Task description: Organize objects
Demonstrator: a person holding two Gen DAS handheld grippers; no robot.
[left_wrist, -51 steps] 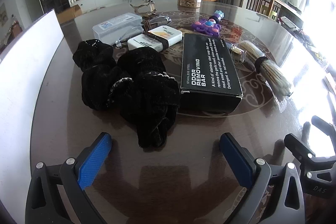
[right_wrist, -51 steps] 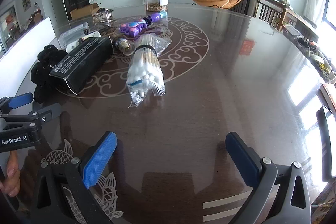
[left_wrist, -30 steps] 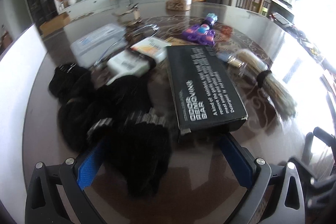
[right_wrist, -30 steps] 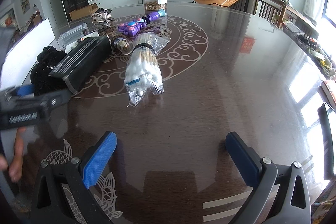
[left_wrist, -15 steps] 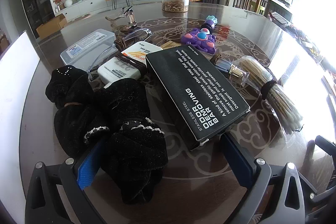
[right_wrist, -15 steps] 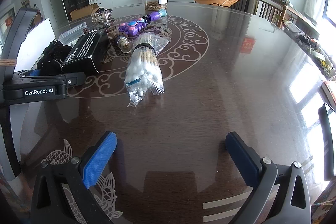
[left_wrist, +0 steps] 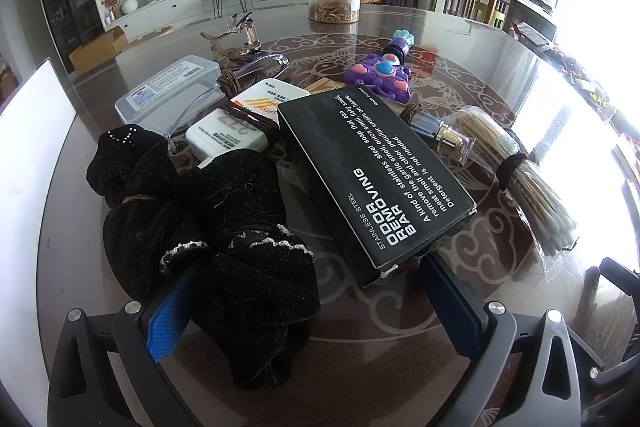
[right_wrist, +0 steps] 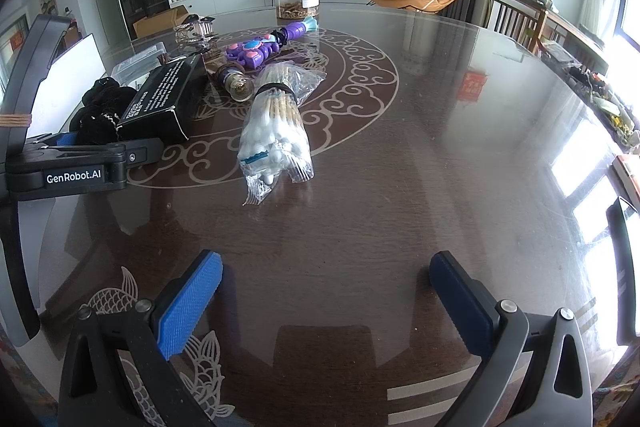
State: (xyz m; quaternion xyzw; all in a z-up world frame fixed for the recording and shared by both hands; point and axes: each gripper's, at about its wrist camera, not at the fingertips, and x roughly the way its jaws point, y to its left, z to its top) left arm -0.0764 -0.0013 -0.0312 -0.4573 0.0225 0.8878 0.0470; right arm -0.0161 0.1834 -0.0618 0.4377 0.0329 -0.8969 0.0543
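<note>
The left gripper [left_wrist: 308, 311] was held wide apart, low over the table [left_wrist: 400, 359], nothing clamped. Between its pads, at the lower centre of the left wrist view, the near end of the black velvet bundle [left_wrist: 224, 227] was framed; the black box [left_wrist: 372, 179] lay just right of it, its long axis slanting from upper centre down to the right pad, near corner almost touching. The right gripper [right_wrist: 324, 307] was likewise spread, over bare tabletop, the cotton swab bag [right_wrist: 276, 131] well ahead in mid-frame. The left was judged the nearer by far.
</note>
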